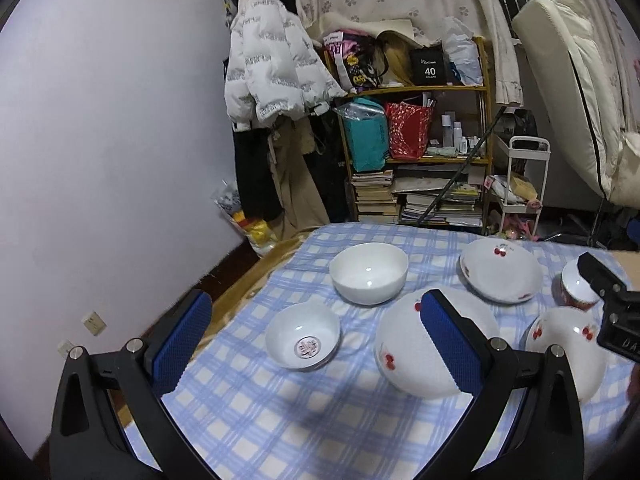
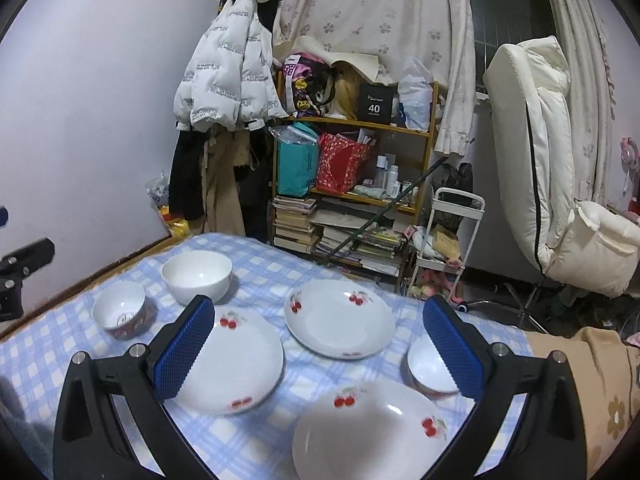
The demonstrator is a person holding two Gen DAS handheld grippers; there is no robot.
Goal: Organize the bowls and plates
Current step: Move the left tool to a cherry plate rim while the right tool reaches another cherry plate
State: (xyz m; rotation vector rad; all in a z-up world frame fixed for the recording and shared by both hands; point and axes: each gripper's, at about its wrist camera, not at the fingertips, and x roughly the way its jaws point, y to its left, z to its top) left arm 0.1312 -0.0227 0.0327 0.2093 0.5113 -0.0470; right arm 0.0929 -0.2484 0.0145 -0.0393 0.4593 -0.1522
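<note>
Left gripper (image 1: pixel 316 344): jaws spread wide, nothing between the blue pads (image 1: pixel 182 344); it hangs over the checked cloth (image 1: pixel 280 420).
Right gripper (image 2: pixel 320 348): released, jaws wide apart, holding nothing, above the plates.
Large bowl (image 1: pixel 369 272): plain white, upright, at 12 o'clock in the left view.
Small bowl (image 1: pixel 303 341): red mark inside, at 7 o'clock from the large bowl, apart from it.
Near plate (image 2: pixel 370 436): cherry print, at 6 o'clock in the right view, between the right gripper's fingers.
Left plate (image 2: pixel 236 364): at 10 o'clock from the near plate, partly behind the left pad (image 2: pixel 184 350).
Far plate (image 2: pixel 339 322): at 12 o'clock from the near plate.
Red-sided bowl (image 2: pixel 428 368): at 3 o'clock from the far plate, partly hidden by the right pad.
Background: shelf (image 2: pixel 430 120) of books and bags at 12 o'clock; white jacket (image 2: pixel 232 80) hanging at 11 o'clock.
</note>
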